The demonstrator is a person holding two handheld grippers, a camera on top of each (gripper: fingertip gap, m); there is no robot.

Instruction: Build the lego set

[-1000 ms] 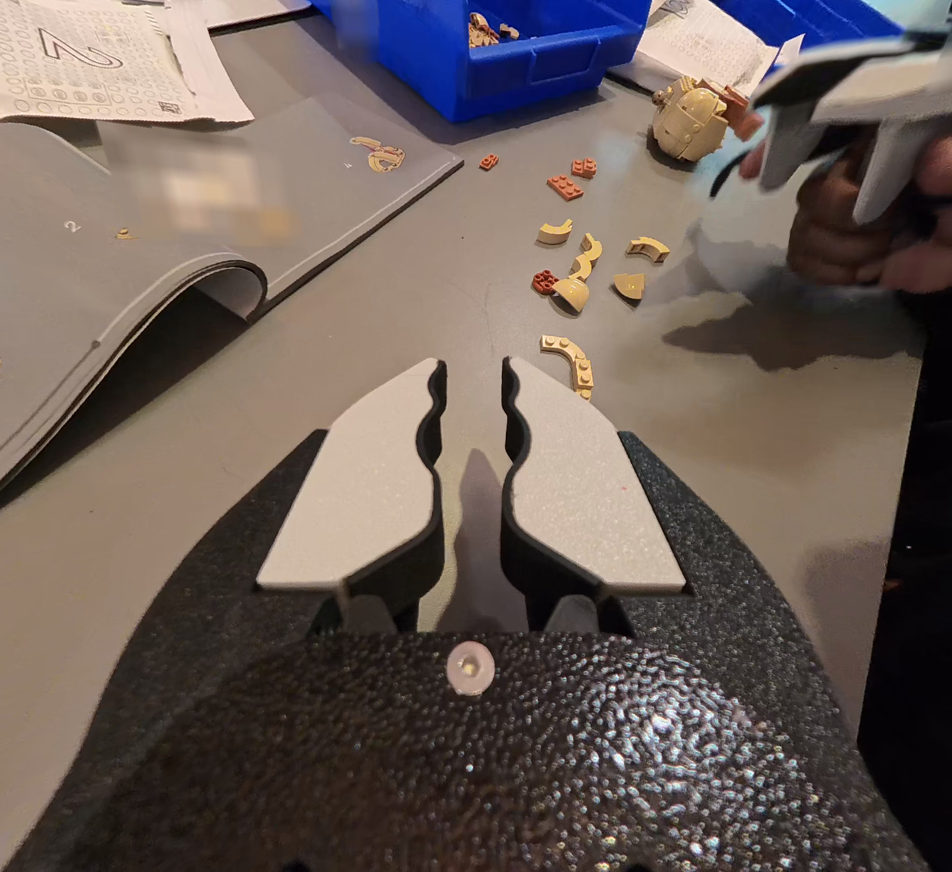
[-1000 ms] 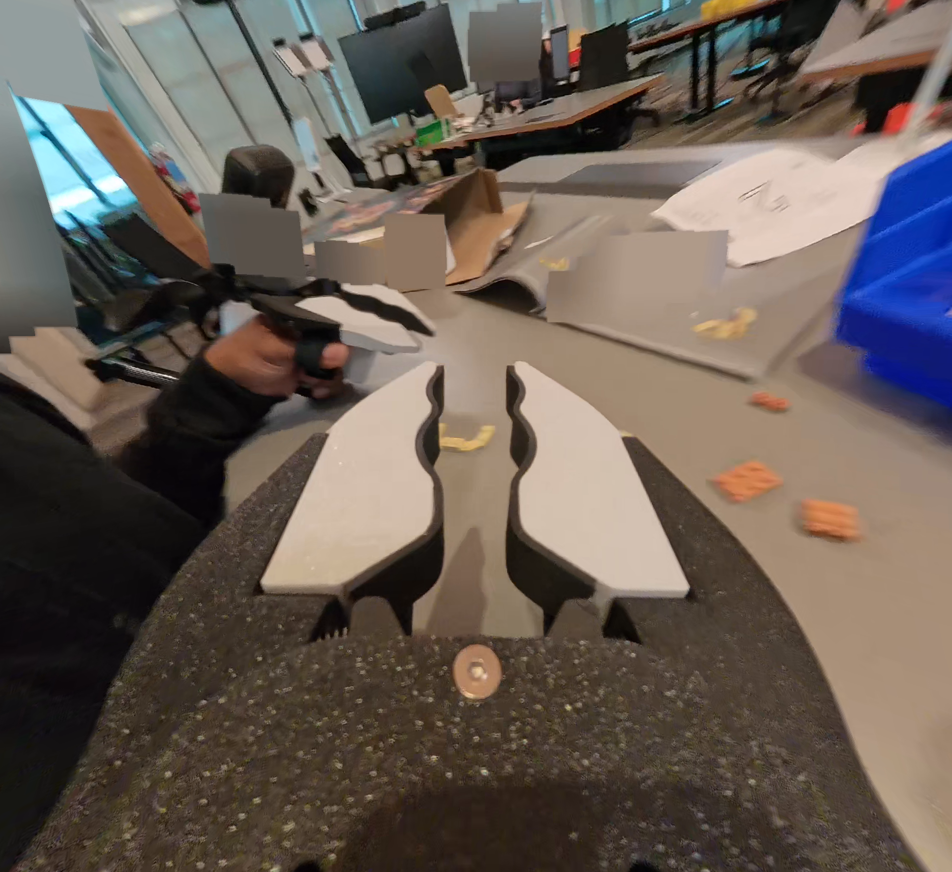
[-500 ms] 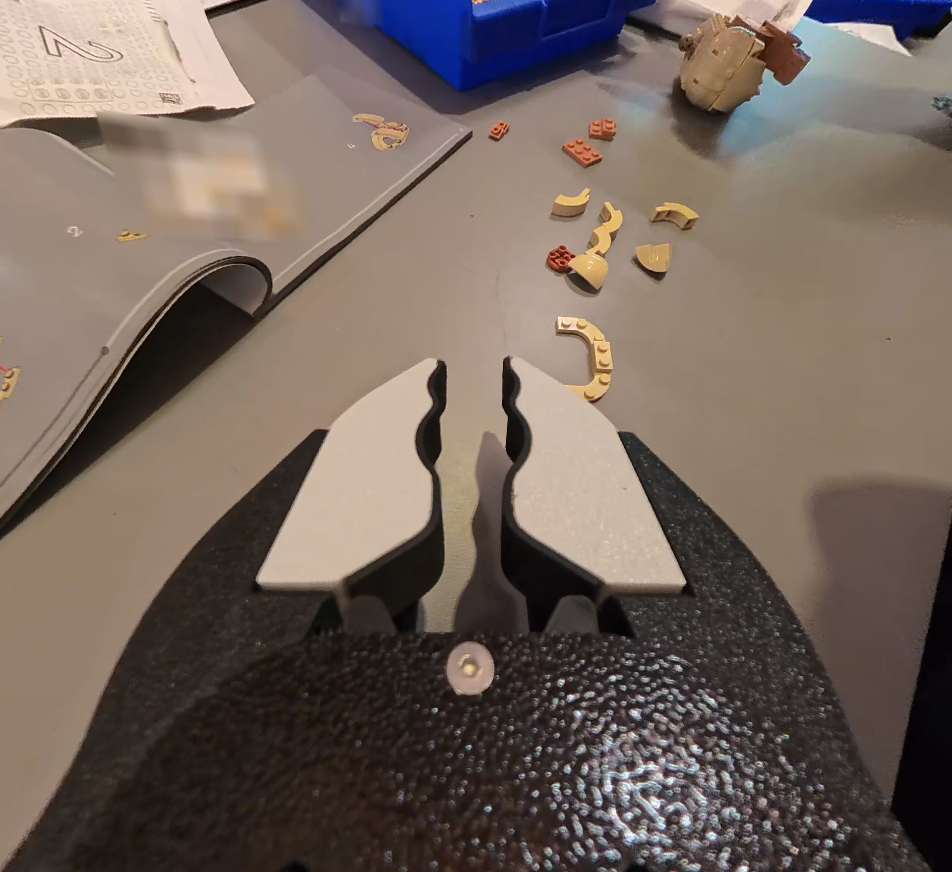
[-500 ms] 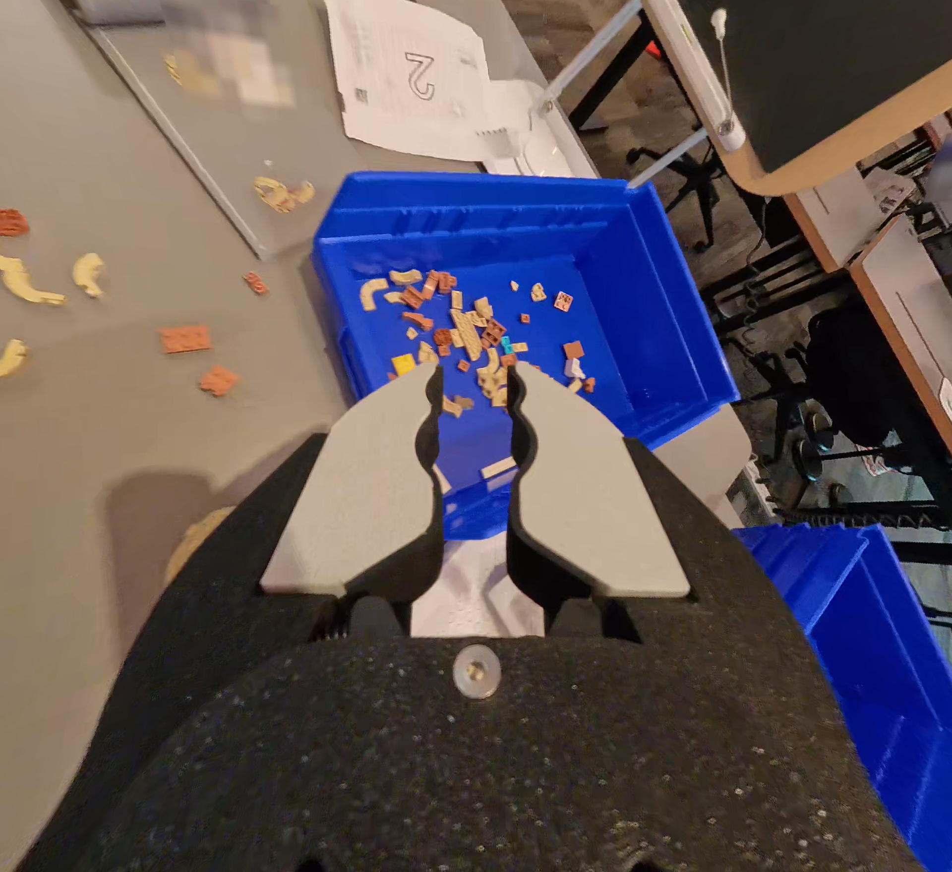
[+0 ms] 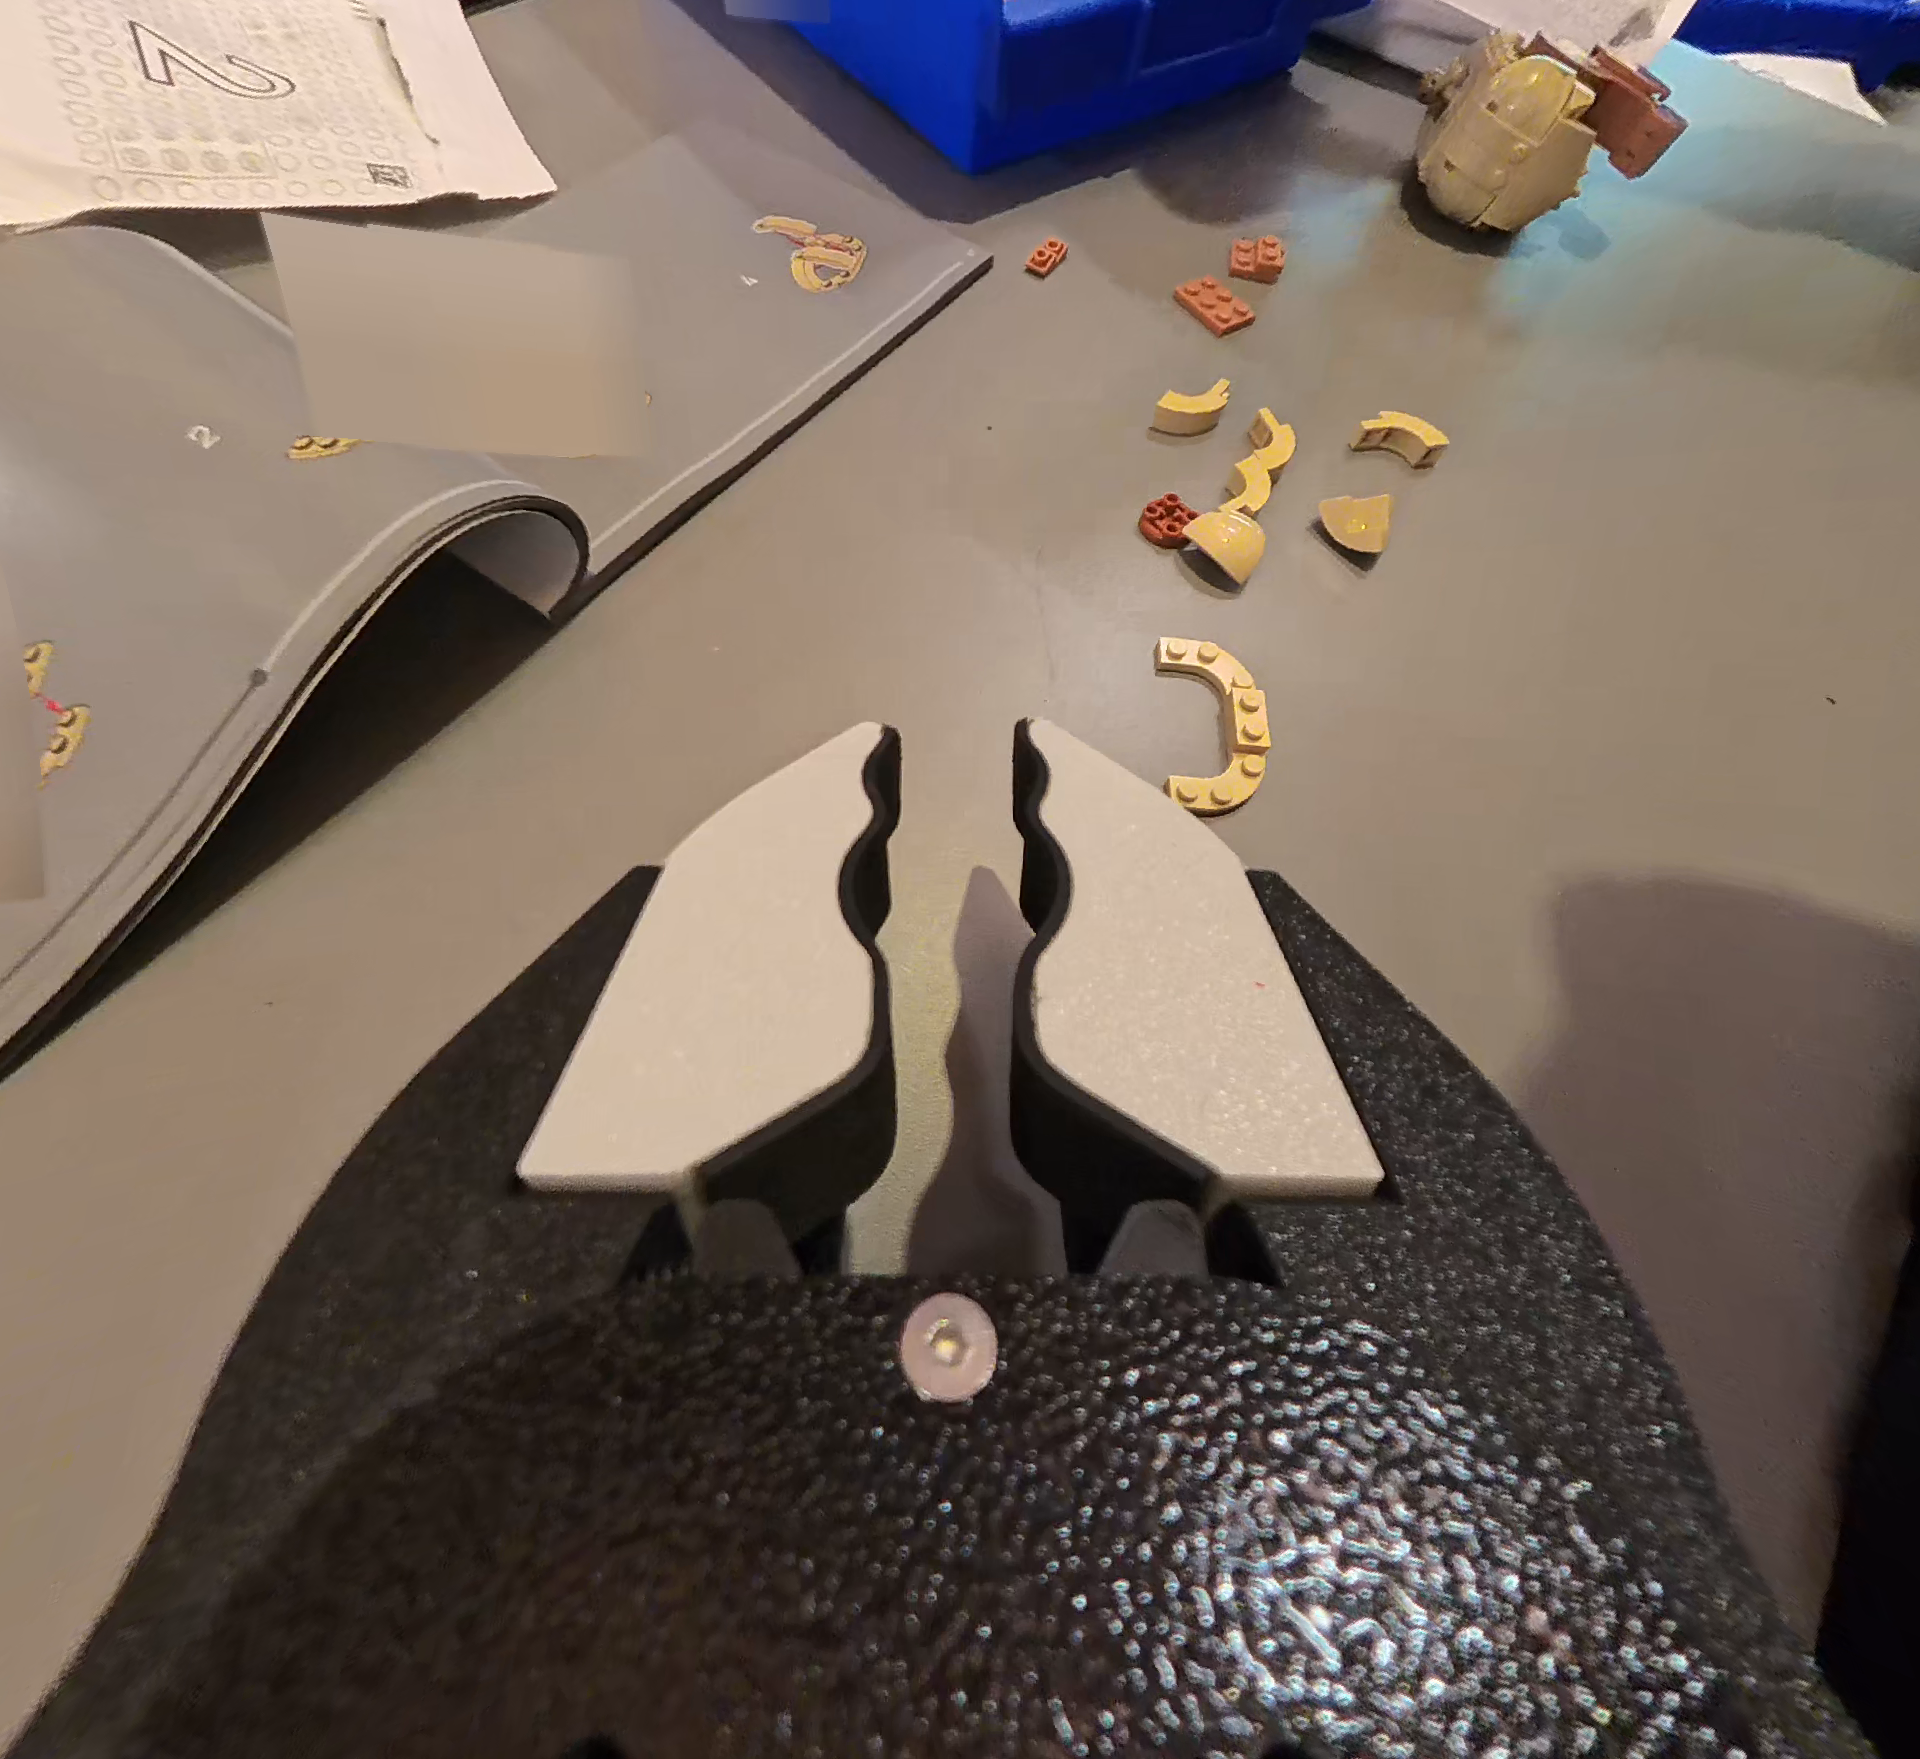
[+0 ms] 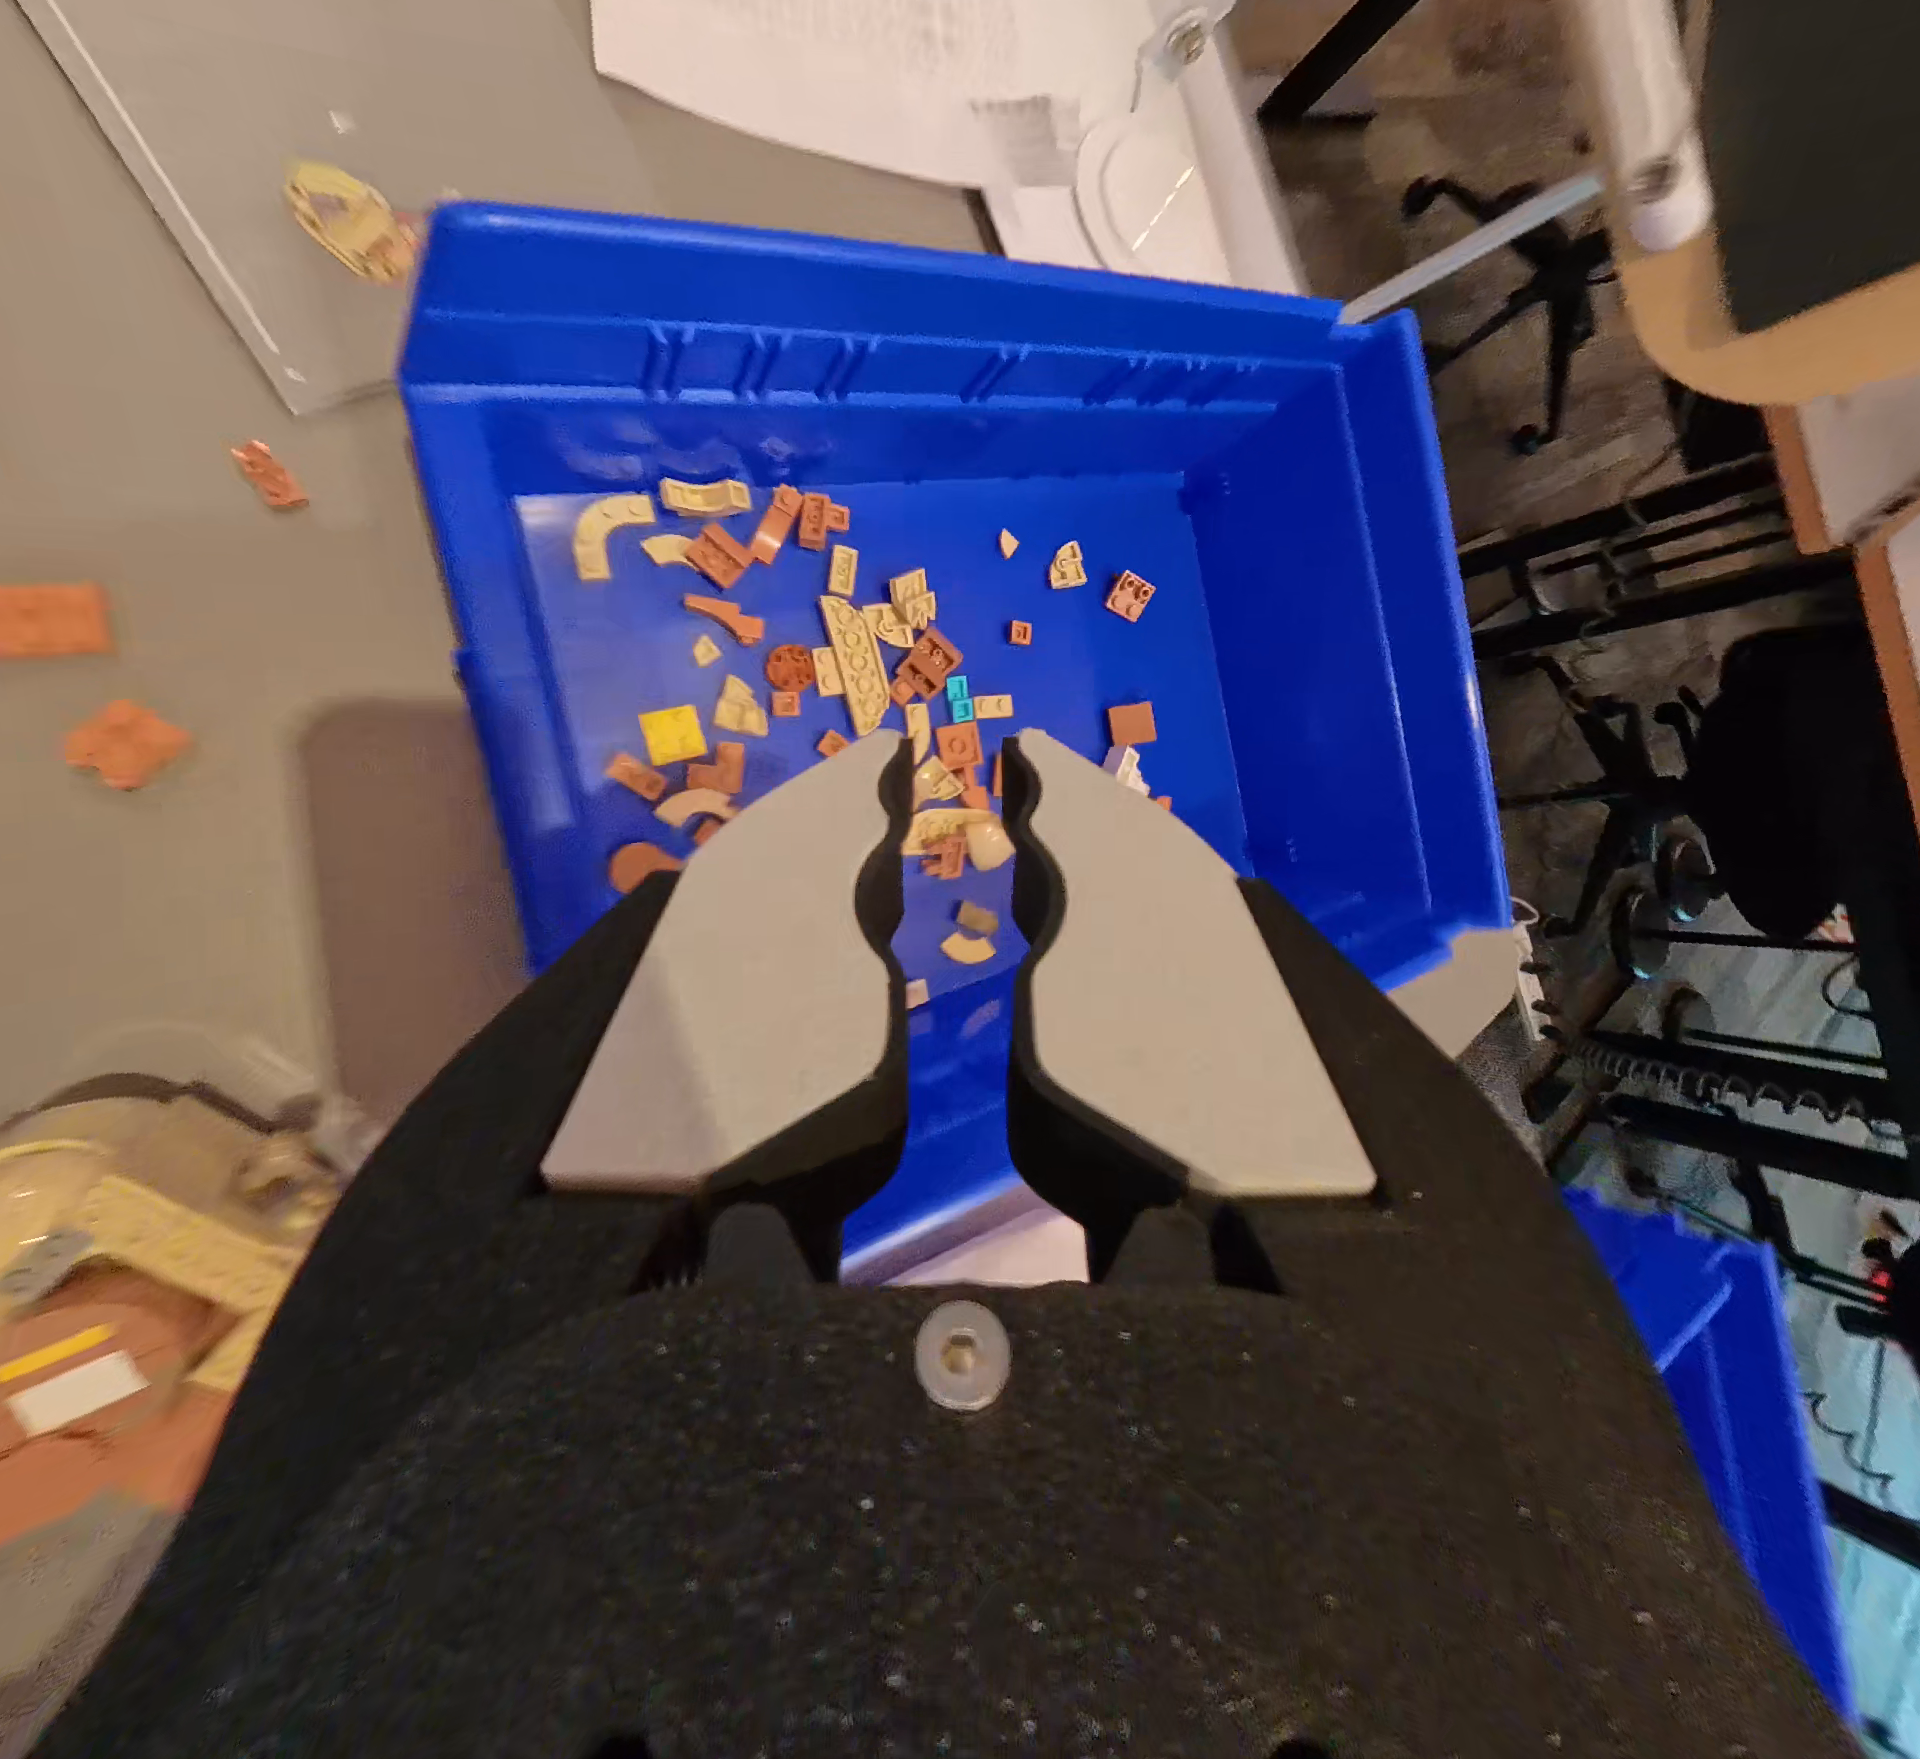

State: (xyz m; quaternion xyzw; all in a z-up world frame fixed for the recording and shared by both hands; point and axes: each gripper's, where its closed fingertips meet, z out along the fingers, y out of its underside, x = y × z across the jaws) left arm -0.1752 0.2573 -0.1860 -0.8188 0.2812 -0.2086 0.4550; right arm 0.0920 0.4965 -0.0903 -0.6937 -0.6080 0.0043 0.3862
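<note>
Tan curved lego arc opens leftward, ends aligned near-to-far.

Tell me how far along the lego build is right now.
Partly done: a tan rounded sub-assembly stands on the table, and a studded tan arc is joined up. In hand: nothing; the left gripper is open beside that arc, the right gripper open over the blue bin. Left: loose tan and brown pieces on the table, many more in the bin.
</note>
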